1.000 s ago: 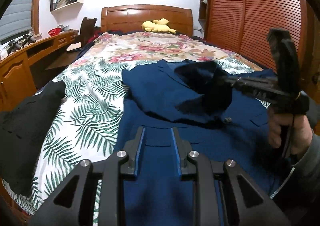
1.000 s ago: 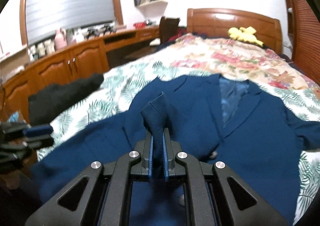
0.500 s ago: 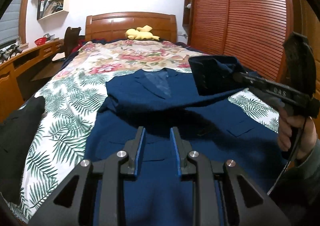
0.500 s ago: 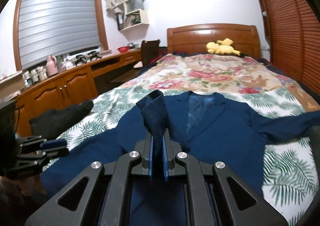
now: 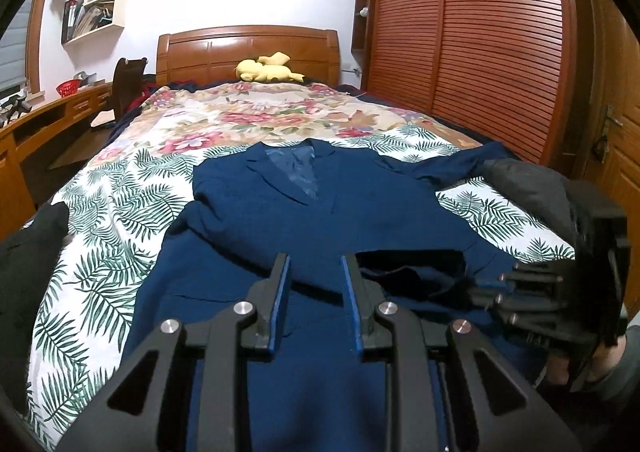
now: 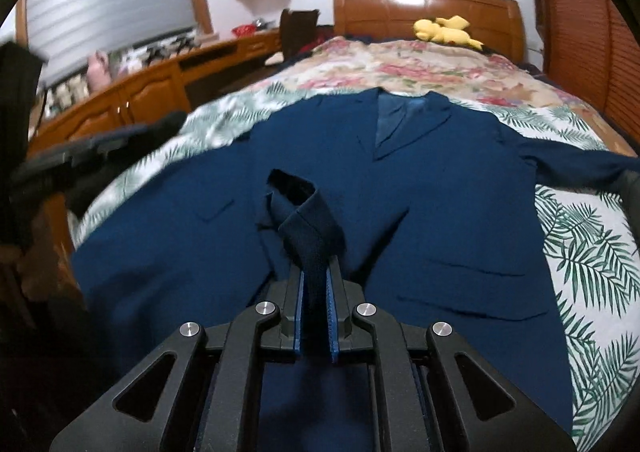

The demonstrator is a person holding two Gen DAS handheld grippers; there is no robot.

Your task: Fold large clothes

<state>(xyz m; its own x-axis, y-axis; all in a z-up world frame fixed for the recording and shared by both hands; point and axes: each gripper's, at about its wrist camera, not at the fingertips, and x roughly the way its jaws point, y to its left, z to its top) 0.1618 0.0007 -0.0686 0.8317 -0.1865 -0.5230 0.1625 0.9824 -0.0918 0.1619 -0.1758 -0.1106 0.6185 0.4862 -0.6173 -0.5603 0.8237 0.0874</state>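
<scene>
No writing or brand mark can be read on anything here. The jacket (image 5: 360, 208) is dark blue, with notched lapels, a shinier blue lining showing at the open collar and flap pockets low on the front. It lies front-up across the foot of the bed (image 5: 120, 212), on a bedspread printed with green fern leaves. One sleeve (image 6: 580, 162) stretches out sideways; the other is folded across the chest, and its cuff (image 6: 308, 212) is pinched between the fingers of the right tool (image 6: 316, 292). The left tool (image 5: 314, 280) hangs above the jacket's lower front, fingers apart with nothing between them.
</scene>
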